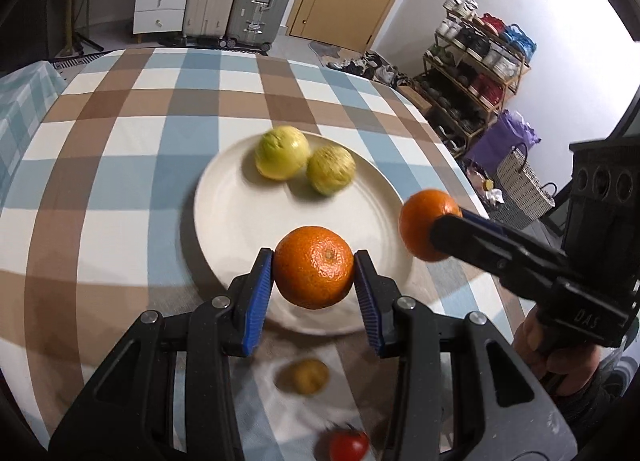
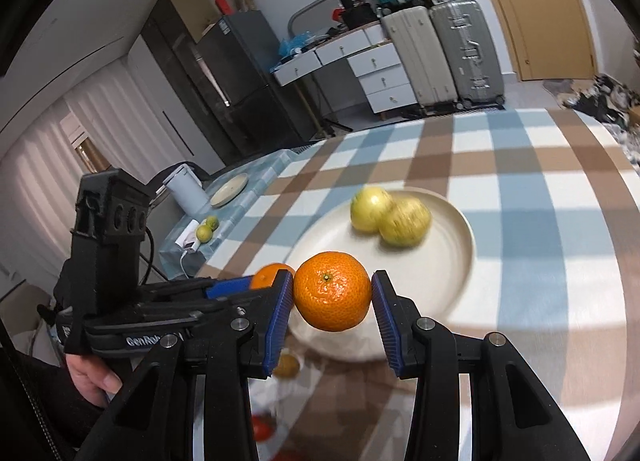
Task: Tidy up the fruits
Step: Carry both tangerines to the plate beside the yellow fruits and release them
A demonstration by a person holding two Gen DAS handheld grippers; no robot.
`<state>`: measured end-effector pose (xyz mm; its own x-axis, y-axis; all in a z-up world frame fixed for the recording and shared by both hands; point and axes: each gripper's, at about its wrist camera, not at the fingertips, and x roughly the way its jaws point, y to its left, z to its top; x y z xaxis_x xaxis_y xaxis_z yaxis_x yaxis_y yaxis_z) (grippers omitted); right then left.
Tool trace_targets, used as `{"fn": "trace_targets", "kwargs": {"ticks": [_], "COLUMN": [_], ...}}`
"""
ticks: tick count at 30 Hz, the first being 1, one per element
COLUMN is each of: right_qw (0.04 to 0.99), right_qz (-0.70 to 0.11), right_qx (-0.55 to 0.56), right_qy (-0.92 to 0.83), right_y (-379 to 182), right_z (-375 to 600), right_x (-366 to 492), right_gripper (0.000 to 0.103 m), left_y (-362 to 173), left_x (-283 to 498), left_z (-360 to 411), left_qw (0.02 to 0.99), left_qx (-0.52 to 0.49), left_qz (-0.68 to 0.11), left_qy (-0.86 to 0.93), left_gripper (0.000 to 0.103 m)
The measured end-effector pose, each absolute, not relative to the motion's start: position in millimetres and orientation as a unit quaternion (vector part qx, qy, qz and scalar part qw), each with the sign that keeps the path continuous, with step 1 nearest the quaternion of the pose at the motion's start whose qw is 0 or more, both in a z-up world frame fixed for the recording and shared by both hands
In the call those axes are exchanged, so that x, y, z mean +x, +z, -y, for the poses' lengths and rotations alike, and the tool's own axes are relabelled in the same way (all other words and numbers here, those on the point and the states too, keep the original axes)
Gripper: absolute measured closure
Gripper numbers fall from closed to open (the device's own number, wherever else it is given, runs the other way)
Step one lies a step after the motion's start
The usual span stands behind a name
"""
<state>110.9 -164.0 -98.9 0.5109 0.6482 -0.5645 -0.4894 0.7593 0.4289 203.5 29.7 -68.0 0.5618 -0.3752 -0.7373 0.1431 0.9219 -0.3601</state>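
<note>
Both hand-held grippers tilt downward over the plate (image 1: 224, 197); left (image 1: 313, 265) and right (image 2: 332, 293) each clamp an orange.

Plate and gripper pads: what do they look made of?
Plate: looks like glazed ceramic, cream-white with a soft sheen, faint concentric rings and a raised rim; melamine can't be ruled out. Pads on the left gripper: blue, matte, finely ribbed, probably rubber or soft plastic, on black hard-plastic fingers with metal pins.
</note>
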Motion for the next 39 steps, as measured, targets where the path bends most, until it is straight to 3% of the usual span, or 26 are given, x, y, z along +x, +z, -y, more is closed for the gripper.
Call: {"fn": "trace_targets", "kwargs": {"ticks": [14,33,39], "right_qw": [0.833,0.825,0.833], "right_qz": [-0.414,-0.442,-0.431], "right_qx": [0.067,0.023,0.031], "right_qy": [0.36,0.352,0.347], "right_y": [-105.3,-129.7,-124.9], "right_z": [96.2,59.4,61.2], "right_x": [200.0,227.1,226.1], "right_gripper": [0.062,0.061,0.051], "left_y": [-94.3,-111.2,-109.6], "left_x": [252.2,264.5,264.8], "left_z": [-54.4,-61.1,-62.6], "left_qw": [0.868,0.866,0.868], "left_qx": [-0.138,-0.144,-0.148], "left_qz": [-0.452,-0.451,-0.449], "left_qy": [-0.15,-0.163,-0.154], "left_gripper": [0.066,0.066,0.064]}}
